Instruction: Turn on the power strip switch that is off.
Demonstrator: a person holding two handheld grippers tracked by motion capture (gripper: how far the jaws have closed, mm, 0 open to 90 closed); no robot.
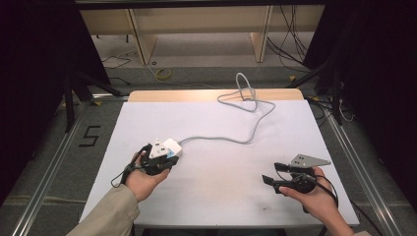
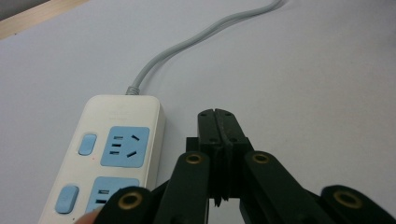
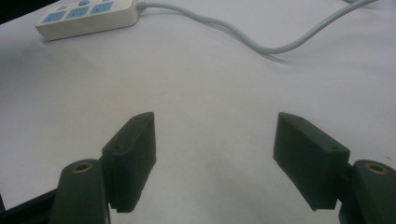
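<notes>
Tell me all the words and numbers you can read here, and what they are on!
"5": a black mark on the floor left of the table.
Power strip: faint raised marks above its top socket, too blurred to read.
Nothing else readable.

High view: fixed above my side, facing forward and down over the whole white surface [image 1: 216, 142], far enough to take in the floor beyond.
Left claw view: rides my left claw [image 2: 218, 122], low and close (almost skimming), facing the power strip [image 2: 112, 149].
Right claw view: rides my right claw [image 3: 215, 154], looking across the surface.
Shared: all three take in the power strip and its grey cord [image 3: 243, 32].
</notes>
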